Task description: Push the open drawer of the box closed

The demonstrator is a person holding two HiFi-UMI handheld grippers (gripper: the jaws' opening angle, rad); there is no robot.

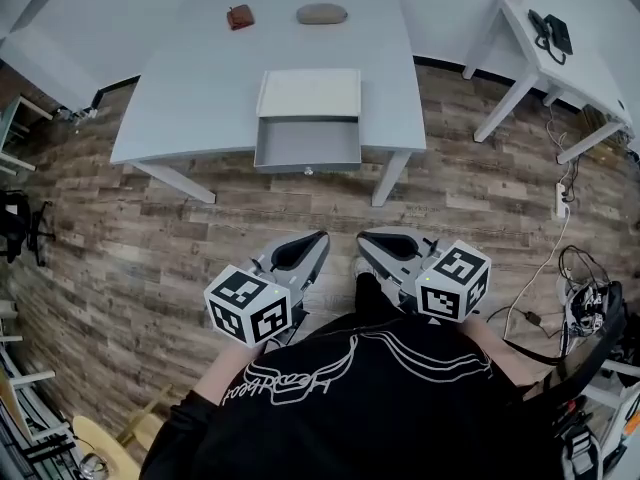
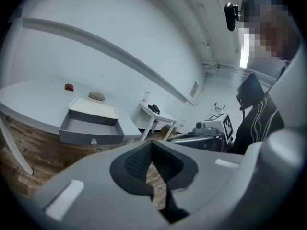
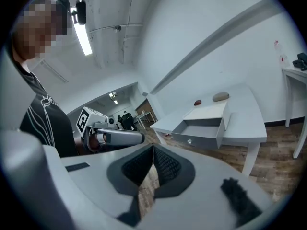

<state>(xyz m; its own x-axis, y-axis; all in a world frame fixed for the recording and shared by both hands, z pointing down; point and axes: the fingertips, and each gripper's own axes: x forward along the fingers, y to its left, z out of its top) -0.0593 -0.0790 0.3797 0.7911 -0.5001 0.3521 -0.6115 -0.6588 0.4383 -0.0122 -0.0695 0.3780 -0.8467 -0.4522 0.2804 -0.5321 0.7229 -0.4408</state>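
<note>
1. The left gripper [image 1: 303, 249] is hovering close to the person's body, its jaws pressed together on nothing, well apart from the drawer [image 1: 308, 146].
2. The drawer is standing open from the box [image 1: 310, 92], jutting past the table's [image 1: 190, 88] front edge, with bare floor [image 1: 200, 238] lying between it and both grippers.
3. The right gripper [image 1: 377, 240] is hanging just beside the left, jaws likewise together and empty, pointing tableward.

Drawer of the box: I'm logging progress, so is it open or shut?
Open. The drawer sticks out from the box past the table edge, its empty inside showing.
</note>
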